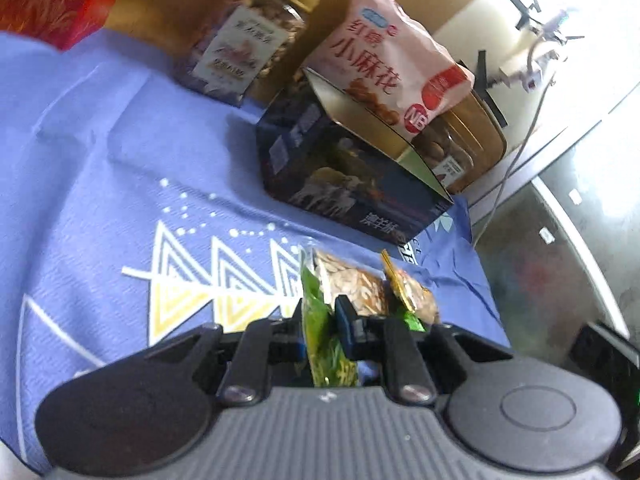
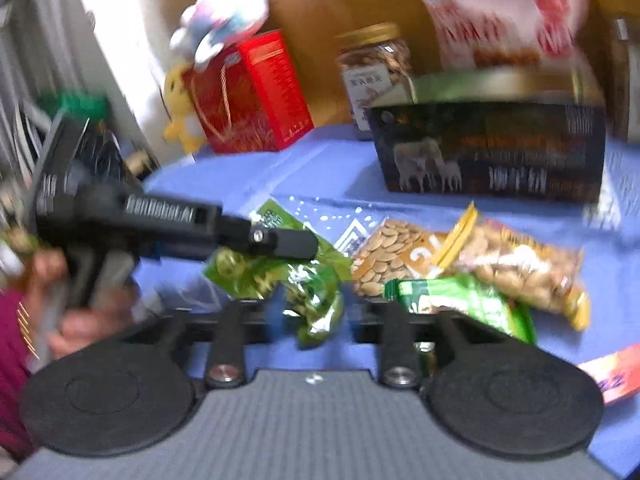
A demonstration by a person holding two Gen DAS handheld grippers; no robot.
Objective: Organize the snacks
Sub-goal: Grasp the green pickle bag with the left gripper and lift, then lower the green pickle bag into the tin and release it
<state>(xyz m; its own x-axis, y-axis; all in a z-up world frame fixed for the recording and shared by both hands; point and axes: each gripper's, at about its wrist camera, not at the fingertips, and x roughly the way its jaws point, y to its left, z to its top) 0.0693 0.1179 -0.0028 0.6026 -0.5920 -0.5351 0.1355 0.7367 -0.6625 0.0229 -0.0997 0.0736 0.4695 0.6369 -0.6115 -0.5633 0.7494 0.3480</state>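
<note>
Pinching green packet [image 1: 320, 320] between left jaws.

Blue patterned tablecloth [image 1: 100, 168]; white plush toy [image 2: 224, 12] atop red box; yellow plush [image 2: 180, 112] beside it.

A box [image 2: 492, 148] stands on the cloth [image 2: 256, 168] with a bag [image 2: 500, 12] sticking up out of it. A jar [image 2: 376, 72] stands behind the box to its left, and a carton [image 2: 252, 96] farther left, with a plush toy [image 2: 224, 12] on top. Before the box lie the snack packets: seeds [image 2: 388, 256] in the middle, nuts [image 2: 524, 268] to their right, a crumpled packet [image 2: 304, 284] to their left.
</note>
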